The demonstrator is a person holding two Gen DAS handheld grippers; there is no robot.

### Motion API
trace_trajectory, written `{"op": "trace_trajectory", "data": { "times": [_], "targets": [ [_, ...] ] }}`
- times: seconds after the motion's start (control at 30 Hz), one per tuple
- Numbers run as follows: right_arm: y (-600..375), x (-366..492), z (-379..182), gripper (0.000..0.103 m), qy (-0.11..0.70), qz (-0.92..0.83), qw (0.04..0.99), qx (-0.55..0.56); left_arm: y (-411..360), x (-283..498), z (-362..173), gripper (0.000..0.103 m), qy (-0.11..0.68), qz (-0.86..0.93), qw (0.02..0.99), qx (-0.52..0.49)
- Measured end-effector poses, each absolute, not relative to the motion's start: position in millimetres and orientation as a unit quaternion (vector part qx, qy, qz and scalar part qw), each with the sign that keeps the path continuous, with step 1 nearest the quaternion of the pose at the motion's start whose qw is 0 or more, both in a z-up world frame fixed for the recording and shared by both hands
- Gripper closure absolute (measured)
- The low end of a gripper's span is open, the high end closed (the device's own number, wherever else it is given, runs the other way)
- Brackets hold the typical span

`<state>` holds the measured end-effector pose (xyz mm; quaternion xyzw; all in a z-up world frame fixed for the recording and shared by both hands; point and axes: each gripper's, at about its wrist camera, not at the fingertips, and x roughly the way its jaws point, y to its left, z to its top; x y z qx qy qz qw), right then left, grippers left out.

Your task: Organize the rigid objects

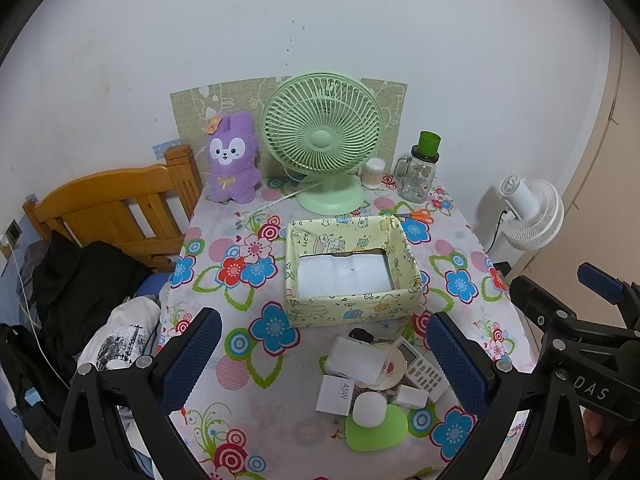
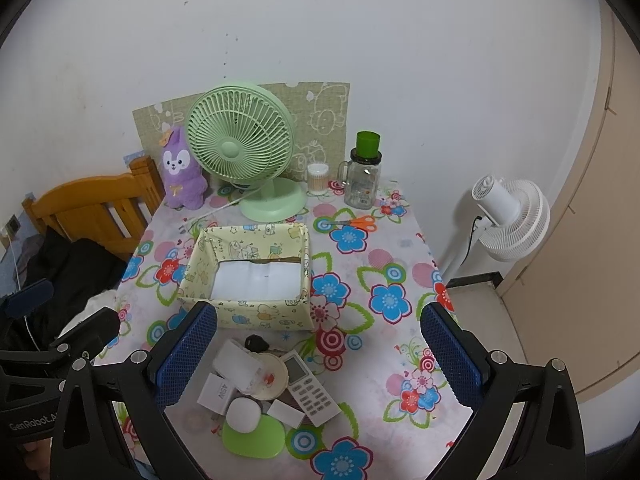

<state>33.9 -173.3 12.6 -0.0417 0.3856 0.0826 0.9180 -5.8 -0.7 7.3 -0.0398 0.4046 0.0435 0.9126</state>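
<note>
Clutter sits in a small heap at the near edge of the counter (image 1: 248,420) in the left wrist view, just in front of the empty paper-covered box (image 1: 348,276). The left tongs (image 1: 324,360) hang spread wide above the heap, holding nothing. Within the heap lie a white remote control (image 1: 424,368), a flat white charger marked 45W (image 1: 334,394), a white round puck (image 1: 370,409) resting on a green oval pad (image 1: 376,434), and a clear plastic case (image 1: 356,360) lying over a cream dish (image 1: 394,364). All look light, stiff and smooth, so they may slide between padded fingers. The remote is best pinched across its narrow width near the middle; the charger across its flat faces.

From the right wrist view, the right tongs (image 2: 320,354) are likewise spread wide and empty, poised over the same heap. Here a black key fob (image 2: 256,344) shows at the far side of the heap, nearest the box, and a white block (image 2: 285,413) lies beside the remote. The puck looks glossy and rounded, a likely slipper; a grip low on its sides seems safest. The clear case looks thin-walled, so a gentle squeeze across its short sides is wise. Orange scissors (image 2: 358,222) lie well apart, behind the box, best taken by the closed blades.
</note>
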Motion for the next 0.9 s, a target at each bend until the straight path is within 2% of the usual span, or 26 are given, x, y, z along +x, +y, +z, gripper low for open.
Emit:
{"op": "trace_trajectory", "data": {
  "times": [0.9],
  "targets": [
    [-173,57,-12,0.0,0.416,0.092,0.904,-0.033,1,18,-17,0.0,0.433,0.034,0.9,-0.038]
  ]
}}
